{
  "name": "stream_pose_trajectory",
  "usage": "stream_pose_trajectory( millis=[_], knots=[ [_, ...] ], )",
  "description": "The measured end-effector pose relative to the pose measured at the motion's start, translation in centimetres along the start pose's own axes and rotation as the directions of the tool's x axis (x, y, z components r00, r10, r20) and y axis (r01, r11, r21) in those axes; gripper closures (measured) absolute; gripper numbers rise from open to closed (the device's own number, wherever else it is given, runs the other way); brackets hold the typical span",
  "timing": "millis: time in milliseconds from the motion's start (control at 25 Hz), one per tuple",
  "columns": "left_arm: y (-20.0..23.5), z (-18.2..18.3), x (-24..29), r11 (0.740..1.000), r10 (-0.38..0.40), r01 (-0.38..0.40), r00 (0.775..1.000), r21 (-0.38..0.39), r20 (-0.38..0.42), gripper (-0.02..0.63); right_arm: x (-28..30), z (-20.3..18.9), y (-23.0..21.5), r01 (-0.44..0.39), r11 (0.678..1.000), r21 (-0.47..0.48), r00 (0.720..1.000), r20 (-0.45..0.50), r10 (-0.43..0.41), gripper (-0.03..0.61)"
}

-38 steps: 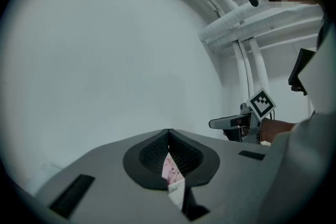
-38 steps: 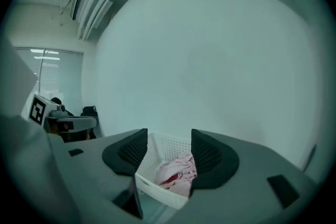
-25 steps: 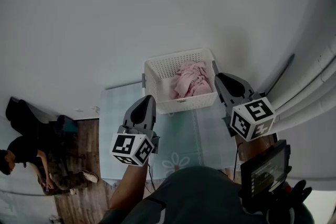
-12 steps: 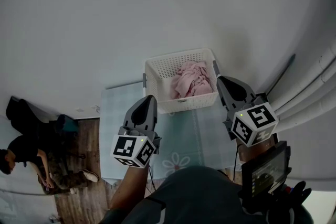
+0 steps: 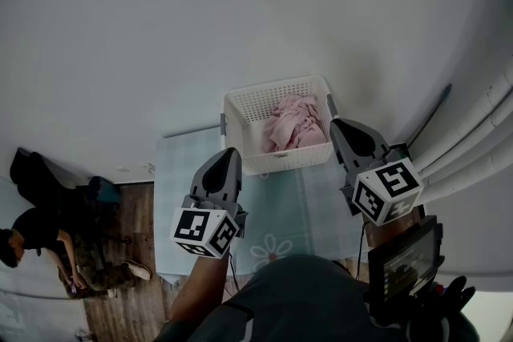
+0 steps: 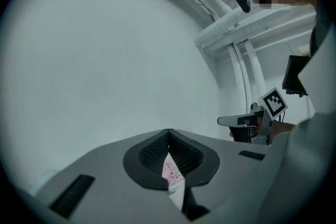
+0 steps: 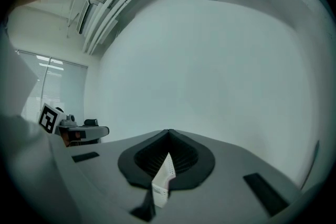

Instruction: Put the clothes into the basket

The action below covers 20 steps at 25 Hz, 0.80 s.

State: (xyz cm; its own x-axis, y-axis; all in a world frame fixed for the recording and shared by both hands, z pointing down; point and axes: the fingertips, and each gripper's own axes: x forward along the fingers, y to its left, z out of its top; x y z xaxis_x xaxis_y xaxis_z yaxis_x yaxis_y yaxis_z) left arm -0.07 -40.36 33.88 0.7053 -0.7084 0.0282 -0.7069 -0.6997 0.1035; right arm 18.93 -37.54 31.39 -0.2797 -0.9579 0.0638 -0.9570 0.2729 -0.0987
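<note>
Jaws closed — clothes (image 5: 292,122) ahead in basket (image 5: 243,114)

Light across my head view is even, diffuse and rather dim, darkening toward the corners; shadows are soft. Both gripper views curve strongly inside black circular rims; bright streaks (image 7: 50,62) glow palely at left

Basket (image 5: 255,104) near right corner hidden behind the right gripper (image 5: 340,126), table (image 5: 176,180) near edge covered by the wearer's body (image 5: 304,296), seated person (image 5: 48,236) partly cut off at left edge, pipes (image 5: 473,144) running off right edge
</note>
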Motion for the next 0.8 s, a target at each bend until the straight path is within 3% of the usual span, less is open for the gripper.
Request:
stream_pose_trajectory(
  millis=[800],
  knots=[
    [0.28,0.55,-0.57,1.0,0.002,-0.003,1.0,0.005,0.017,0.604,0.11,0.59,0.31,0.006,1.0,-0.019,1.0,0.014,-0.006,0.565]
  ],
)
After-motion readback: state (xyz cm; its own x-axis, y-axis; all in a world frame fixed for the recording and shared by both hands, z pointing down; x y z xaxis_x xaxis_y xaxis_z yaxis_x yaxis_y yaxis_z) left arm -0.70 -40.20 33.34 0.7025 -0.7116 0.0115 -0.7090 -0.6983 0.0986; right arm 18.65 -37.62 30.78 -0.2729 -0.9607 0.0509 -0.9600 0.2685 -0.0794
